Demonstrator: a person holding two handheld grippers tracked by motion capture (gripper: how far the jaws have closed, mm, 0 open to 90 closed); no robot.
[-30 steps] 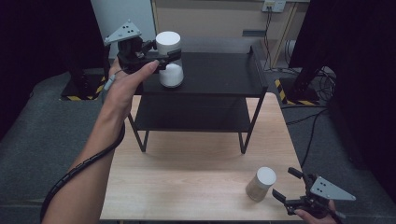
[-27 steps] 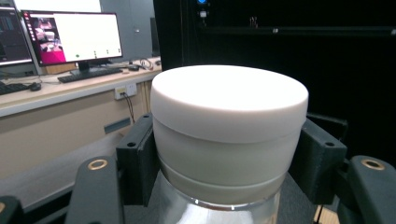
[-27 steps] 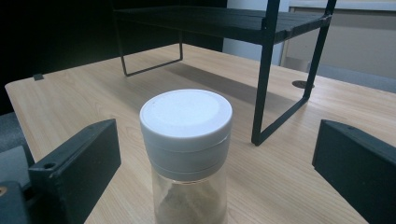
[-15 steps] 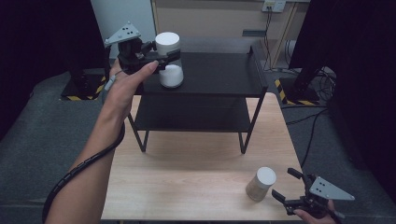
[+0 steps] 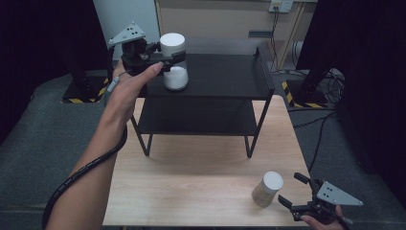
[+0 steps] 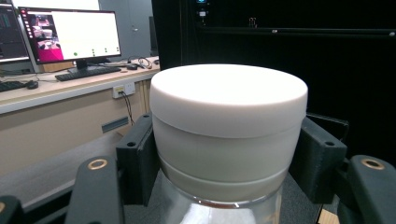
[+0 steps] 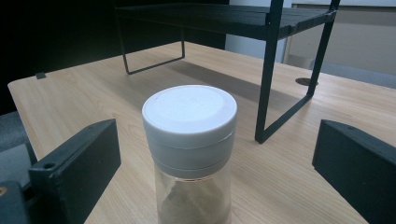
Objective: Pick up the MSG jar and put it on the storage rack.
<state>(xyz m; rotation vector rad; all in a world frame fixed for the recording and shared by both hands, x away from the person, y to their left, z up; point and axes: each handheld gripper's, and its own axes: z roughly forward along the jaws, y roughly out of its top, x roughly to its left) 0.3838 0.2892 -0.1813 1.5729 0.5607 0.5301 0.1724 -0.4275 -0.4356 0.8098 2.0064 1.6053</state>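
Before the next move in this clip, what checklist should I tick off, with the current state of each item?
1. Left gripper shut on the white-lidded jar just below its lid: ok.
2. That jar upright at the top shelf: ok.
3. Jar base resting on the shelf: cannot tell.
4. Right gripper open: ok.
5. Spice jar upright on the wooden table, in line with the right gripper's jaws: ok.
6. Right gripper's jaws apart from the spice jar: ok.

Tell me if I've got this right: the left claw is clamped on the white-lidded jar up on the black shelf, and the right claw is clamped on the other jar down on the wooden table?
Not quite. The right claw is open: its jaws stand apart on either side of the small jar on the wooden table without touching it, as the right gripper view shows. The rest holds: the left claw is clamped on the white-lidded jar at the black shelf.
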